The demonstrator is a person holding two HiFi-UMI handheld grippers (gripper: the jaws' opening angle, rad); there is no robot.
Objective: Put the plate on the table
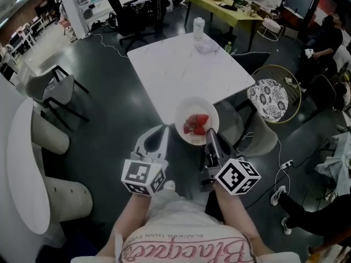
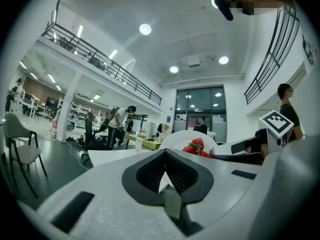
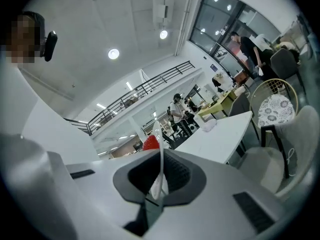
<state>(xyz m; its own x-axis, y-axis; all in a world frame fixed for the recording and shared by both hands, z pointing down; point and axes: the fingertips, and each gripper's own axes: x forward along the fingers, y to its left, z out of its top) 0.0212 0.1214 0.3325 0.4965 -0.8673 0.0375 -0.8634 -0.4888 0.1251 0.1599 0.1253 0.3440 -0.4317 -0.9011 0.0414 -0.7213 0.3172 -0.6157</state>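
A white plate carrying red strawberries hangs over the near edge of the white marble table. My right gripper is shut on the plate's near rim; in the right gripper view the plate stands edge-on between the pads, with a strawberry behind it. To the plate's left, my left gripper stays apart from it, jaws together on nothing. The left gripper view shows that gripper, with the plate and the strawberries beyond it.
A tall cup, a crumpled cloth and a green bottle sit at the table's far side. A round chair with a patterned cushion and a grey chair stand to the right. Another chair is at the left.
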